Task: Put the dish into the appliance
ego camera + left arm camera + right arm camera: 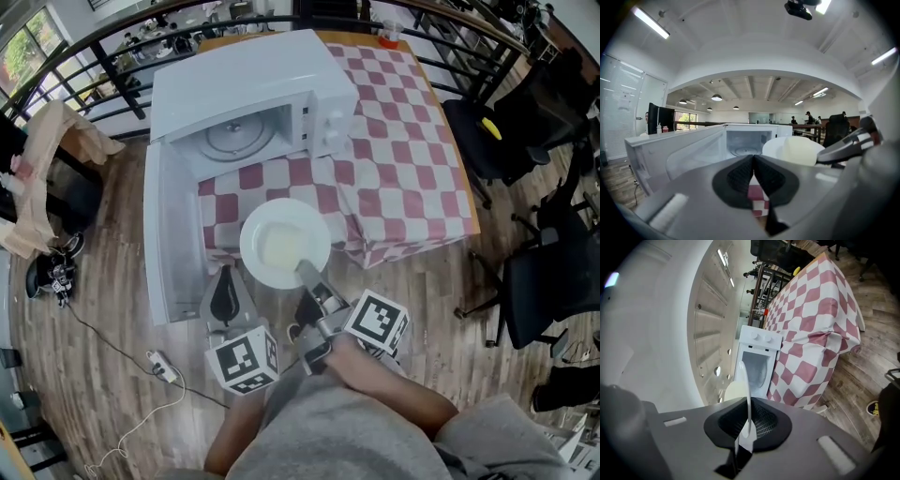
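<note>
A white plate (284,242) with a pale yellow slab on it hangs level in front of the table's near edge. My right gripper (307,273) is shut on its near rim; in the right gripper view the plate (746,389) shows edge-on, pinched between the pads. The white microwave (251,98) stands on the checked table, door (172,232) swung open to the left, glass turntable (239,137) bare. My left gripper (225,298) sits below the door's corner, left of the plate, jaws together with nothing held. From the left gripper view the open cavity (746,142) lies straight ahead, the plate (796,150) at right.
A red-and-white checked cloth (403,159) covers the table and drapes over its near edge. Black office chairs (511,122) stand at the right. A railing (112,56) runs behind the table. A power strip and cable (159,367) lie on the wooden floor at the left.
</note>
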